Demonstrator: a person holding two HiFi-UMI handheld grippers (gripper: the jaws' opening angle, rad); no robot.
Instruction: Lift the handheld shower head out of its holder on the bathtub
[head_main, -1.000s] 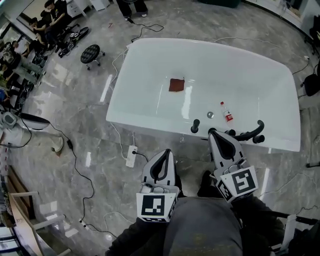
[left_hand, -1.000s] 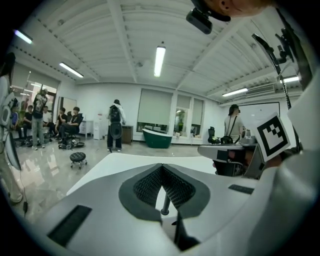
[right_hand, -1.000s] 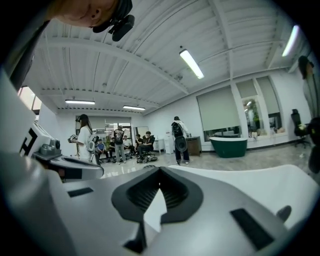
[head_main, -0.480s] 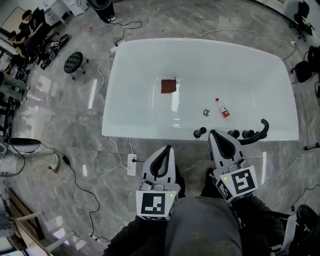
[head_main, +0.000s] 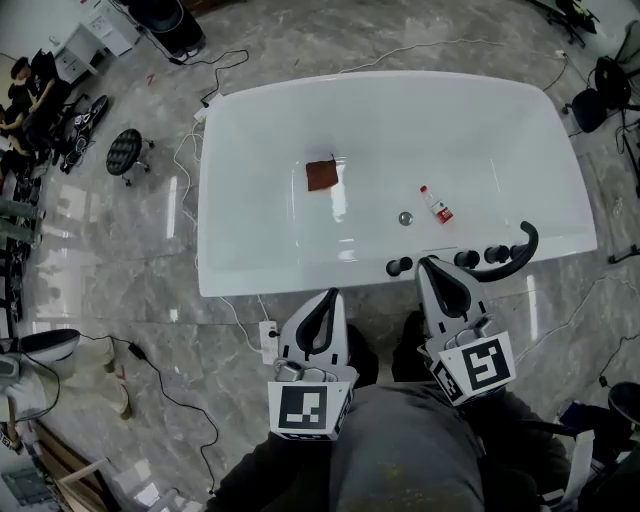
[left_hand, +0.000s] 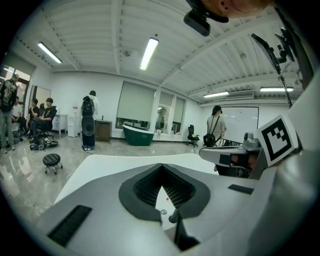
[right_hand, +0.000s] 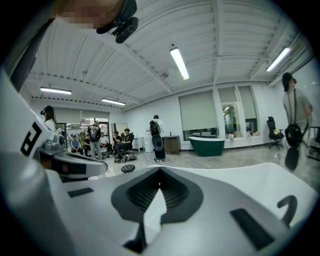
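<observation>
The white bathtub (head_main: 240, 250) lies across the head view. On its near rim sits the black handheld shower head (head_main: 517, 254), curving up to the right beside two black knobs (head_main: 480, 257). A further black knob (head_main: 398, 267) stands left of them. My right gripper (head_main: 428, 266) is shut and empty, its tip at the near rim between that knob and the pair, left of the shower head. My left gripper (head_main: 328, 298) is shut and empty, just short of the tub's outer wall. Both gripper views show pads meeting at the tips (left_hand: 161, 167) (right_hand: 160, 172).
Inside the tub lie a red cloth (head_main: 321, 176), a small bottle (head_main: 435, 205) and the drain (head_main: 405, 217). A power strip (head_main: 267, 340) with cables lies on the marble floor by the tub. A black stool (head_main: 126, 150) and seated people are at far left.
Both grippers have come closer to the tub's near rim, and the tub now sits more squarely ahead. The shower head stays in its holder. Both jaws remain shut.
</observation>
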